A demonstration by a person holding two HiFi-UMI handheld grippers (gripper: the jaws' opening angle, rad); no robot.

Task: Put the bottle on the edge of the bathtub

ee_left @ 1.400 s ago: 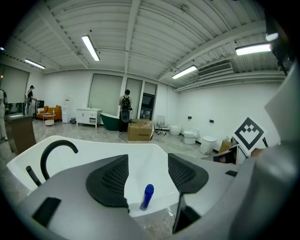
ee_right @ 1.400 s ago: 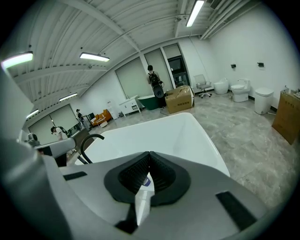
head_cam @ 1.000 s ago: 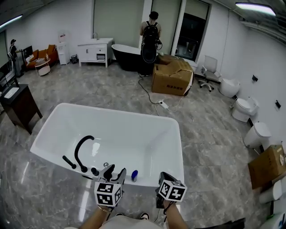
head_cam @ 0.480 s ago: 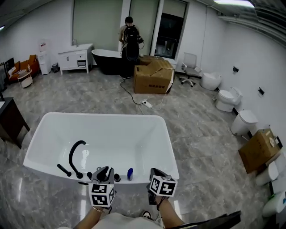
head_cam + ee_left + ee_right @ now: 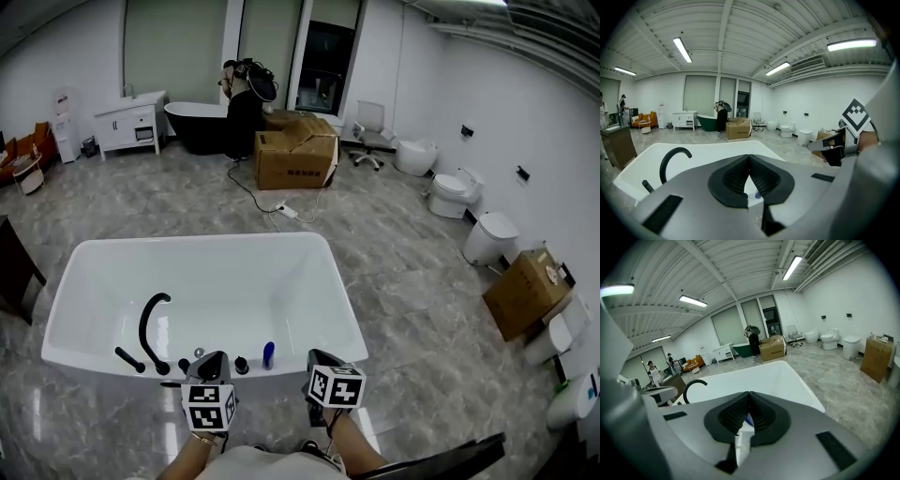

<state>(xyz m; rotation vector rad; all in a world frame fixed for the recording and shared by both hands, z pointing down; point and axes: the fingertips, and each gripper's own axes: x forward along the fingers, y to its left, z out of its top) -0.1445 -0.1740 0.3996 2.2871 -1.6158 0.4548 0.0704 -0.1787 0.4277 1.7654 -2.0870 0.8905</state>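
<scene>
The bottle (image 5: 268,354) stood upright on the near rim of the bathtub (image 5: 202,241), between a small black knob (image 5: 241,364) and the right gripper (image 5: 319,357). No gripper was touching it. The left gripper (image 5: 214,358) had just been closing its jaws, and its own view showed the pads meeting with nothing between them. The right gripper's jaws were likewise pressed together and empty, with only a sliver of blue showing beyond them.

By the look of it, the placement was done, so the danger lay in the retreat. Both grippers hung just beside the rim, one on either side of the bottle. A careless sideways swing could have clipped it (a slim, tall bottle probably needs little to topple it). The ledge looked narrow and glossy. A nudge could have sent the bottle sliding into the basin or off the outer side onto the tiles. Striking the black faucet (image 5: 142,328) with the left gripper might also have jolted the rim.
</scene>
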